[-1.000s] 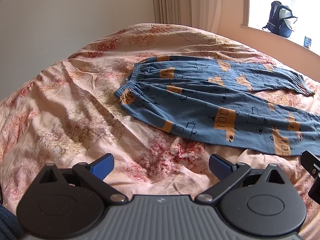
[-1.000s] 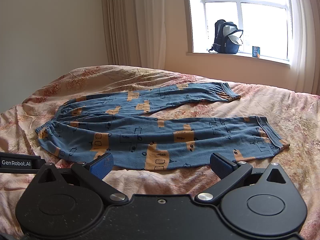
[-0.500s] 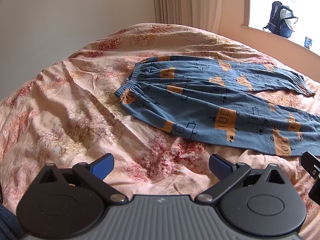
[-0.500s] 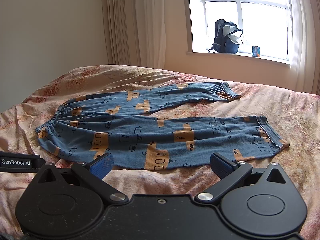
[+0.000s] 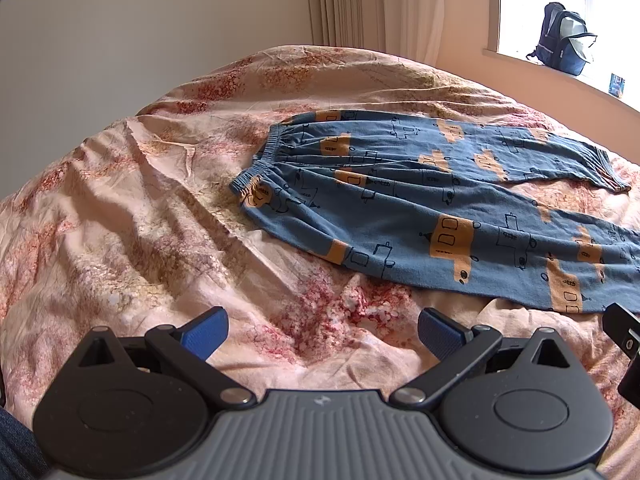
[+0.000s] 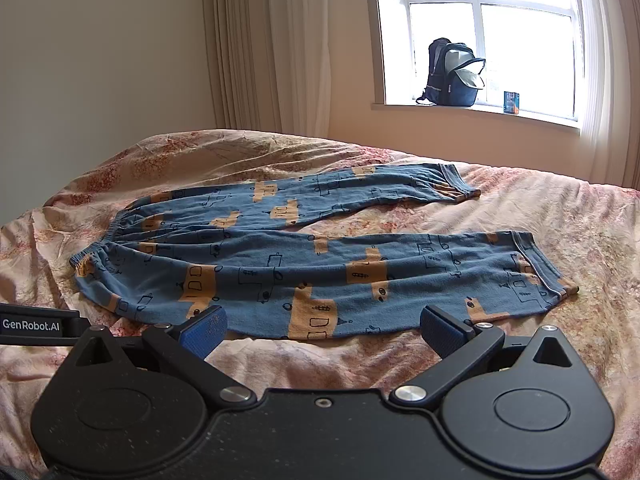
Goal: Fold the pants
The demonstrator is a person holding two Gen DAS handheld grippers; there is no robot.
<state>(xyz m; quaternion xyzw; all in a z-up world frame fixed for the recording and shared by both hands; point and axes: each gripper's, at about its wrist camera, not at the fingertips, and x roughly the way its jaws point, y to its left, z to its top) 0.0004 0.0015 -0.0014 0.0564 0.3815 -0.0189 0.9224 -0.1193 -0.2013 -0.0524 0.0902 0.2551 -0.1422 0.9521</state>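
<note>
Pants (image 6: 304, 264) in blue with orange print lie flat and unfolded on my floral bedspread (image 5: 132, 216), waistband to the left, both legs stretched rightward and splayed apart. My left gripper (image 5: 322, 334) and right gripper (image 6: 322, 330) both hang spread wide and empty, just short of the near leg's edge. Beyond, a backpack (image 6: 452, 74) sits on the windowsill.

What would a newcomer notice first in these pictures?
First, the blue pants with orange shapes, spread flat on the floral bedspread, legs apart. Next, the dark backpack on the bright windowsill. Both grippers, left gripper and right gripper, hover open in front.
</note>
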